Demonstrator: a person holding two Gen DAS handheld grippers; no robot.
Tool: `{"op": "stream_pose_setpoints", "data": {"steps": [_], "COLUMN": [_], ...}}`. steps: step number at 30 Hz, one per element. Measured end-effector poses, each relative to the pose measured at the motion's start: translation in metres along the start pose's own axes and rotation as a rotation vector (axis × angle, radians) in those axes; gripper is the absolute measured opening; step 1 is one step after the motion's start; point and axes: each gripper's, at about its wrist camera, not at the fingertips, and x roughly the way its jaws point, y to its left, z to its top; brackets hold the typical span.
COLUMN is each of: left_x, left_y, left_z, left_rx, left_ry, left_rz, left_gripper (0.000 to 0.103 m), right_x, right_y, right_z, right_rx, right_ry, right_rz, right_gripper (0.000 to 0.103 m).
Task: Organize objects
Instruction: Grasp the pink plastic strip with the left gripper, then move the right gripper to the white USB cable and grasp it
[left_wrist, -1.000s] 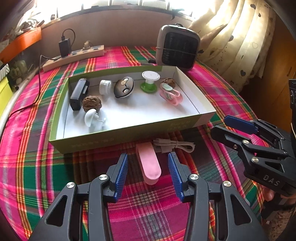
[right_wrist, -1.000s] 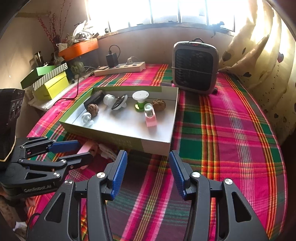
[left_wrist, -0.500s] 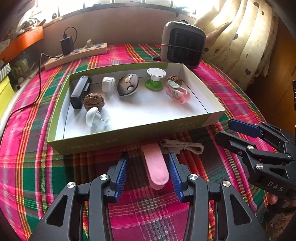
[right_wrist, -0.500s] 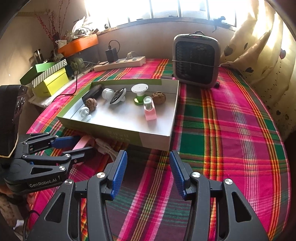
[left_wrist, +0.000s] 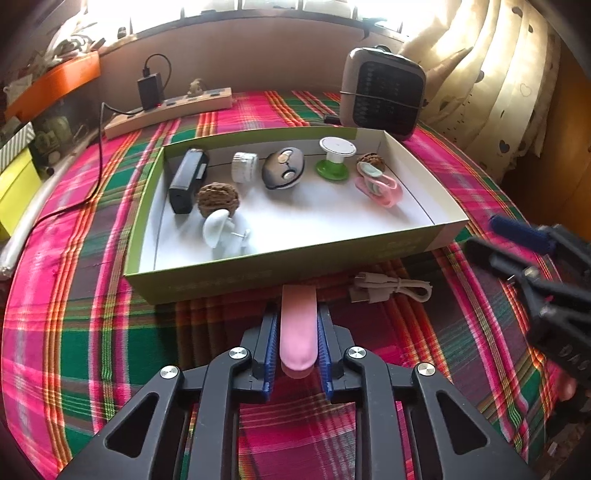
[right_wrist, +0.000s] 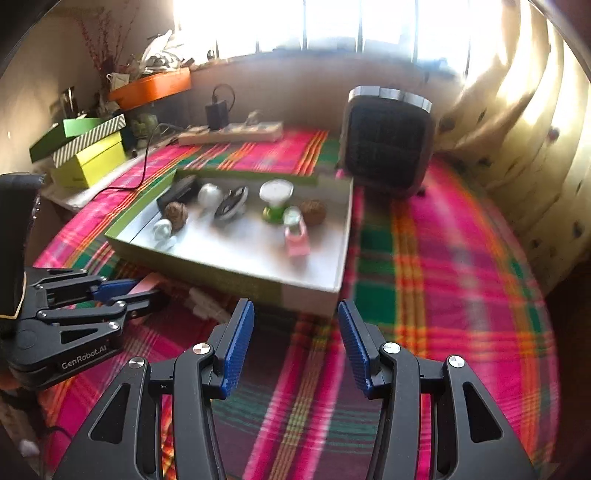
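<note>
Your left gripper (left_wrist: 297, 334) has its jaws clamped on the pink case (left_wrist: 298, 325) lengthwise, ready to lift into the green tray (left_wrist: 207, 286). Right gripper (right_wrist: 295, 343) waits aside, jaws apart, empty.

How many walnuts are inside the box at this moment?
2. One walnut lies near the left end of the box, beside the black device. The other walnut is at the far right, partly behind the pink clip. No others show.
</note>
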Motion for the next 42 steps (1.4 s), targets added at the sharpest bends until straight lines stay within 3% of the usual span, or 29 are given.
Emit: {"op": "stream_pose_setpoints", "data": {"steps": [10,23,27,31,42], "left_x": [-0.001,-0.002,-0.002,-0.002,-0.002], "left_y": [0.007,0.010,0.012,0.014,0.018], "left_z": [-0.003,-0.004,-0.004,-0.004,-0.004], "left_rx": [-0.018,-0.019,-0.019,-0.020,-0.022], "left_ry": [-0.007,-0.018,-0.021,-0.022,-0.021], "left_rz": [0.000,-0.023,-0.035,-0.046,-0.059], "left_gripper": [0.017,0.017,0.017,0.017,0.017], "right_x": [-0.035,-0.051,-0.052,-0.048,0.003], "right_y": [0.028,0.053,0.056,0.059,0.033], "right_z": [0.017,0.027,0.029,0.028,0.001], "right_rx": [-0.125,-0.187,-0.189,-0.190,-0.061], "right_ry": [-0.128,-0.187,-0.189,-0.176,0.005], "right_rz": [-0.196,-0.311,-0.311,-0.290,0.045], "right_gripper": [0.049,0.049,0.049,0.049,0.049]}}
